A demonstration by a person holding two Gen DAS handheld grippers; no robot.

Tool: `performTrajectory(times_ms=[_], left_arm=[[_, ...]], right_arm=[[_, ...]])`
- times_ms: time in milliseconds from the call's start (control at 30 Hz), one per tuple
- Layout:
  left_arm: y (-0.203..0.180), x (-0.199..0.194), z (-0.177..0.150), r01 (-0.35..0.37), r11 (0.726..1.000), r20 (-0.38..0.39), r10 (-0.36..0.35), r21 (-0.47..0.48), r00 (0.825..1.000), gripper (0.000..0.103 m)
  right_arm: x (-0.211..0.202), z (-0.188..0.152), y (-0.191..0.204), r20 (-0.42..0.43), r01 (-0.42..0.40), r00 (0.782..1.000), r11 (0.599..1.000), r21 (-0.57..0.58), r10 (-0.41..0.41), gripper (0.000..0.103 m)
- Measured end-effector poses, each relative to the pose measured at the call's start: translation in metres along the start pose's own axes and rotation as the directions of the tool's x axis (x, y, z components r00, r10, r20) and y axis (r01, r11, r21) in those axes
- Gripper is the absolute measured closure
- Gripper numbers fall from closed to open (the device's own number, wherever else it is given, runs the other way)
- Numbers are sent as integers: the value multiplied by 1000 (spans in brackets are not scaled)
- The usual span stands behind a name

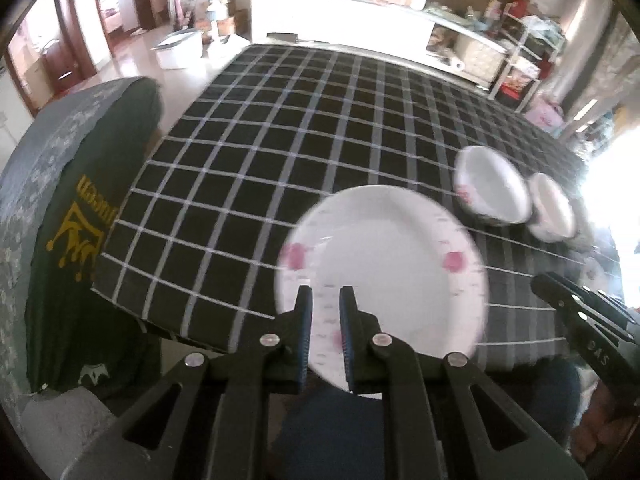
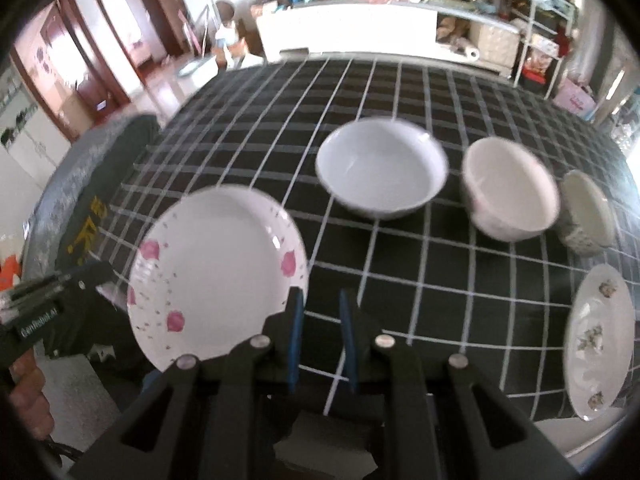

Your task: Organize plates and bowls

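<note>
The left tool (image 1: 325, 320) straddles the near rim of the pink-flowered plate (image 1: 380, 264), its blue-padded fingers (image 1: 304, 320) a narrow gap apart with the rim running between them. Whether they actually pinch the rim cannot be told from the blurred view. The plate lies straight ahead of this tool, overhanging the near edge of the worktop (image 1: 280, 128), so the left hand is plainly the nearer one.

The right tool (image 2: 320, 320) stands slightly open and holds nothing. The same plate sits to its left, just beside the left finger, with dark checked cloth showing between the pads.

The plate is round, shallow, glossy white with pink blossoms and a speckled rim. At the right edge lies a second plate (image 2: 600, 344), flat and white with grey-green sprigs.

Farther back three bowls stand in a row: a wide white bowl (image 2: 380, 168), a deeper cream bowl (image 2: 508, 188) beside it, and a small patterned bowl (image 2: 586, 212) touching or nearly touching that one. All look smooth, hard and probably slippery, likely glazed ceramic.
</note>
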State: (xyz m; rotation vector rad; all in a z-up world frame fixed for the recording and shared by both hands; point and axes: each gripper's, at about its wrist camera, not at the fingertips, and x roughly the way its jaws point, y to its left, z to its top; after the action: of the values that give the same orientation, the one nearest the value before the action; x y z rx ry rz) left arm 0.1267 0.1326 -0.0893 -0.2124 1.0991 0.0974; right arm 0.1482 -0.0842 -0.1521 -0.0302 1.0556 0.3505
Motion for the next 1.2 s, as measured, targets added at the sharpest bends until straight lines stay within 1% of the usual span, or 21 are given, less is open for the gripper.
performTrajectory(times_ms=[67,167,267,300,333,433,533,633,800,967,1200], left_arm=[[-18,-11,0,31,999,23,-31,32,999,91],[-51,-23,0,60,993,50,-65,99,997,91],[-82,-32,-4,113,980,64,-125,163,990,91],[-94,-33,-6,154,971,65,-168,182,984,91],[-103,-33,-7,177,964,60,-192,197,980,91],[-133,-31,-14,203,948,39,-218,244,975,91],[-160,-28,-19,216,931,17,-231,294,973,91],[-184,-27,-22,219,918,7,-235,329,972,91],[-212,-24,-23,223,905,-7,-236,362,972,91],[-239,-17,-22,215,892,-24,-224,398,974,91],[-273,-5,-23,208,872,-45,-210,443,977,91]], right_arm=[[-17,-1,-9,45,16,999,1000,25,-17,81],[-38,-4,-21,87,41,995,997,62,-46,81],[-57,-13,-37,118,64,990,992,106,-77,81],[-61,-15,-42,124,72,988,990,121,-87,81],[-64,-18,-48,125,83,987,987,140,-101,81],[-78,-27,-61,147,106,980,978,178,-133,81],[-93,-37,-77,178,136,968,967,215,-176,81],[-101,-47,-96,182,152,962,952,265,-204,81],[-103,-59,-126,172,151,961,933,327,-215,81],[-103,-68,-156,161,141,963,912,385,-217,81],[-104,-78,-189,151,141,962,886,443,-228,81]])
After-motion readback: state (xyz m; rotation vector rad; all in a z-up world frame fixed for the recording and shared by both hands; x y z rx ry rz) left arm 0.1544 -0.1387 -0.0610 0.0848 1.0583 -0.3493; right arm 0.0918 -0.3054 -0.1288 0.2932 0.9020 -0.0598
